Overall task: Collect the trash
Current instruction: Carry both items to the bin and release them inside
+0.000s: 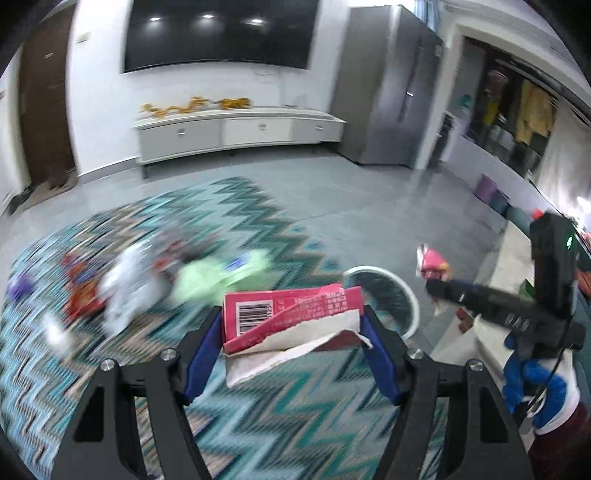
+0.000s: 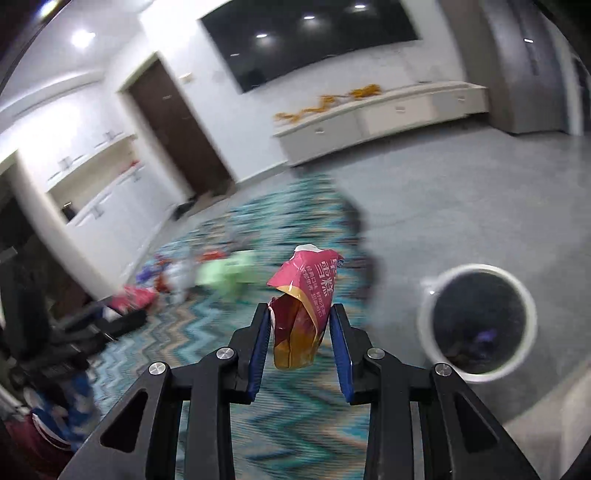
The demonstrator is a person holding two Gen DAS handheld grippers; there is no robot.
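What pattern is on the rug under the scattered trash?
A zigzag chevron in teal, white and grey on the rug, clearest in the left wrist view.

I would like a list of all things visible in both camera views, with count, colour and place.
torn box: one, pink, between the left gripper's fingers.
wrapper: one, pink and gold, between the right gripper's fingers.
bin: one, white rim, dark inside, on the grey floor.
rug: one, teal zigzag, on the floor.
litter pile: several blurred pieces, green, white, red, purple, on the rug.
television: one, black, on the wall.
cabinet: one, white, under the television.
left gripper: black, blue pads.
right gripper: black, blue pads.
gloved hand: blue, carrying the right gripper.
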